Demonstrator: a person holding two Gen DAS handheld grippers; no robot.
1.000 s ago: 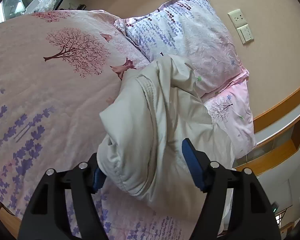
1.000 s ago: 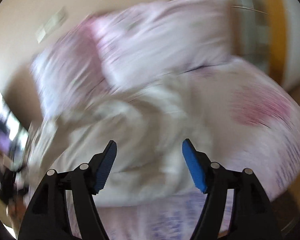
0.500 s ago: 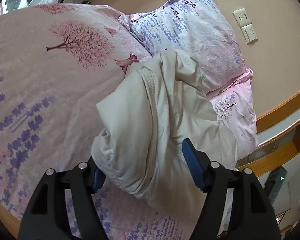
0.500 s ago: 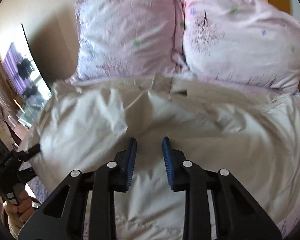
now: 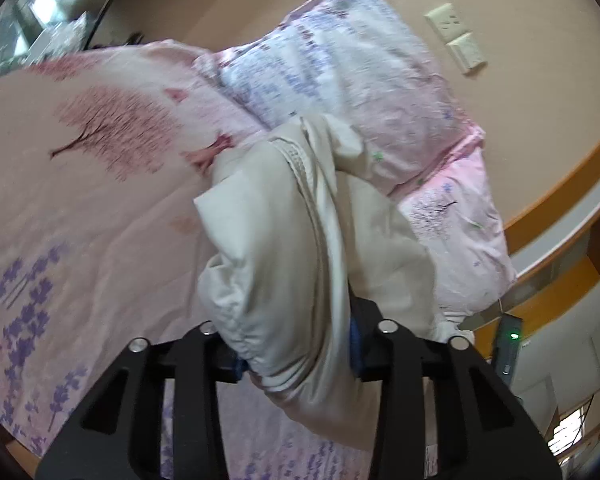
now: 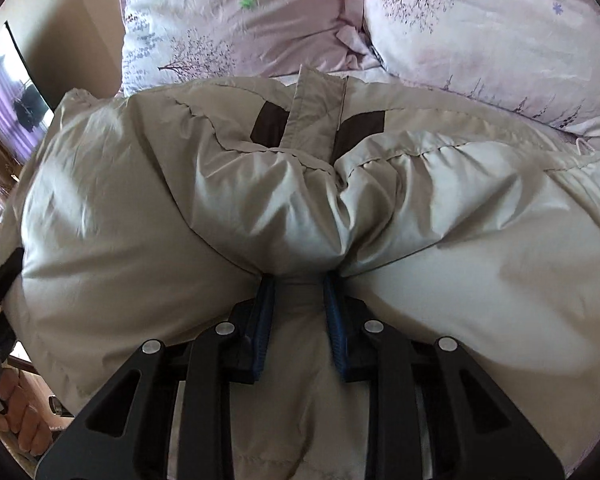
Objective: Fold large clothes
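A puffy beige jacket (image 5: 284, 248) lies bunched on the bed, its collar end toward the pillows. My left gripper (image 5: 296, 348) is closing on the jacket's rolled near end, and its blue pads press into the fabric. In the right wrist view the jacket (image 6: 140, 208) fills the frame, with a collar tab and two dark patches at the top. My right gripper (image 6: 300, 304) points steeply down and is shut on a pinched fold at the jacket's middle. A hand (image 6: 16, 412) on the other gripper's handle shows at the left edge.
The pink bed cover (image 5: 80, 200) with tree and lavender prints spreads to the left. Two floral pillows (image 6: 480, 40) lean behind the jacket. Wall sockets (image 5: 456, 40) and a wooden ledge (image 5: 560, 200) lie to the right. A dark screen (image 6: 16, 100) stands at far left.
The left jaws have gone from wide open around the jacket's end to clamped on it. The right gripper swung in over the jacket, shut, and now pinches a fold.
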